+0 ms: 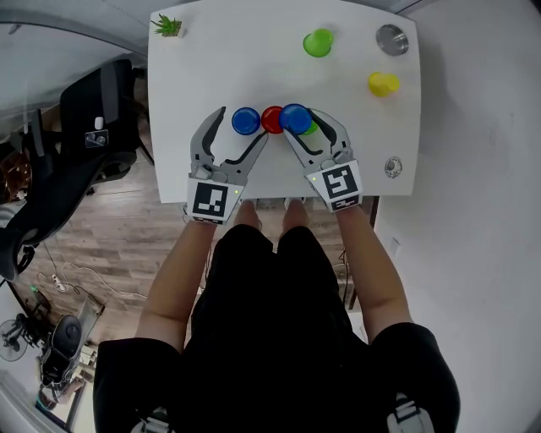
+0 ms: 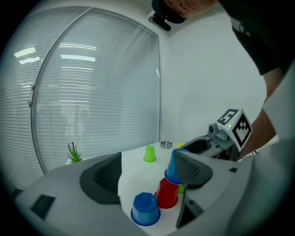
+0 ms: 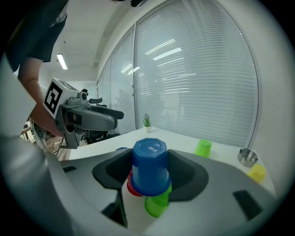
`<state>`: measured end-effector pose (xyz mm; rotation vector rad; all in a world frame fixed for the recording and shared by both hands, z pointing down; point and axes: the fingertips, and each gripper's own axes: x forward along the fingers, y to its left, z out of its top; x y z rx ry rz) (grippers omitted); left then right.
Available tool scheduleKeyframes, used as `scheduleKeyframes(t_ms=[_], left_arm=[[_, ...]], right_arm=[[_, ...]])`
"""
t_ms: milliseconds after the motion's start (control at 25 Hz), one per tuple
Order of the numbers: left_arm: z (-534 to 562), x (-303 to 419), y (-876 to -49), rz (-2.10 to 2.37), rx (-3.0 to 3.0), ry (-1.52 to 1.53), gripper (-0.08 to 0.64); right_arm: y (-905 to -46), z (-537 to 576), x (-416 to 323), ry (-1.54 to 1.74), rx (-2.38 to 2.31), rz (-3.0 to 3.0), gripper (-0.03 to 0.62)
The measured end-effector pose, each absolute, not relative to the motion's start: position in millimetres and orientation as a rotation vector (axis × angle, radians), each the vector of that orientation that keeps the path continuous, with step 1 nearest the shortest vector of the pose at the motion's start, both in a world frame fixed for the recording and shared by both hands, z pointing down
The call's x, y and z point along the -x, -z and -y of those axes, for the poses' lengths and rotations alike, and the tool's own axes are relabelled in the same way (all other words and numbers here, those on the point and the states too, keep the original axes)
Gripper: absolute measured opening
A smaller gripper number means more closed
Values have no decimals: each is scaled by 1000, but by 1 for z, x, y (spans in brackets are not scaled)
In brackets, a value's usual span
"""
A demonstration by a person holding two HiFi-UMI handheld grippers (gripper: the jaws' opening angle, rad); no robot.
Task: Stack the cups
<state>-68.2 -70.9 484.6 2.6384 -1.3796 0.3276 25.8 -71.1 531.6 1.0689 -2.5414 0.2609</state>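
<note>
My right gripper (image 1: 306, 125) (image 3: 150, 174) is shut on an upside-down blue cup (image 1: 295, 117) (image 3: 150, 167), held just above the white table (image 1: 254, 68). Under and just beyond it stand a green cup (image 1: 312, 129) (image 3: 156, 205) and a red cup (image 1: 272, 119) (image 2: 167, 192). My left gripper (image 1: 243, 128) (image 2: 147, 174) is open, its jaws wide around a second blue cup (image 1: 246, 121) (image 2: 145, 209) that stands upside down on the table, untouched. Another green cup (image 1: 318, 42) and a yellow cup (image 1: 383, 83) stand far back right.
A small metal tin (image 1: 391, 39) sits at the back right corner and a potted plant (image 1: 167, 25) at the back left. A small round fitting (image 1: 393, 167) lies near the right front edge. An office chair (image 1: 93, 135) stands left of the table.
</note>
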Motion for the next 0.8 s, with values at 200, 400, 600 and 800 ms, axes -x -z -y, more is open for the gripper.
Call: scheduleKeyframes(t_ms=[200, 400, 600, 800], left_arm=[[72, 68, -482, 1380, -2644, -326, 367], [81, 69, -468, 1384, -2667, -313, 367], [109, 67, -448, 1398, -2720, -312, 367], [154, 53, -429, 1343, -2804, -288, 367]], right_arm=[[-528, 69, -24, -267, -1046, 2566, 309], [-516, 64, -35, -273, -1056, 2581, 356], [-492, 60, -58, -251, -1105, 2594, 357], [-469, 69, -84, -215, -1187, 2587, 357]])
